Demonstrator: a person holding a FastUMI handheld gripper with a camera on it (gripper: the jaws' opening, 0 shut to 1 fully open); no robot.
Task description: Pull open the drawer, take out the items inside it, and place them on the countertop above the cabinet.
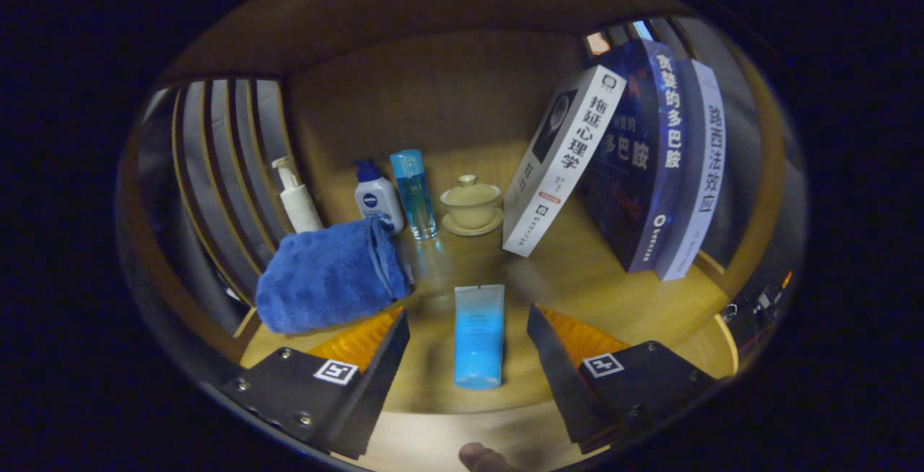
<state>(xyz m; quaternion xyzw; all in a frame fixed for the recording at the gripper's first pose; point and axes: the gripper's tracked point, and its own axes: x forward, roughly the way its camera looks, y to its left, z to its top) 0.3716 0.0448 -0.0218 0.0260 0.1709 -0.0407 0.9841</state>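
Spread wide and holding nothing, the gripper (pixel 468 335) has its fingers either side of a blue tube (pixel 478 335) lying flat on the bench (pixel 577 277), beside a blue towel (pixel 325 277). No drawer is in sight; the person would do best to drop lower and find its handle.

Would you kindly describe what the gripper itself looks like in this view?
The gripper has two wedge-shaped fingers with ribbed inner pads. Each sits on a flat plate fastened with small screws and bearing a square black-and-white marker. No cables are visible.
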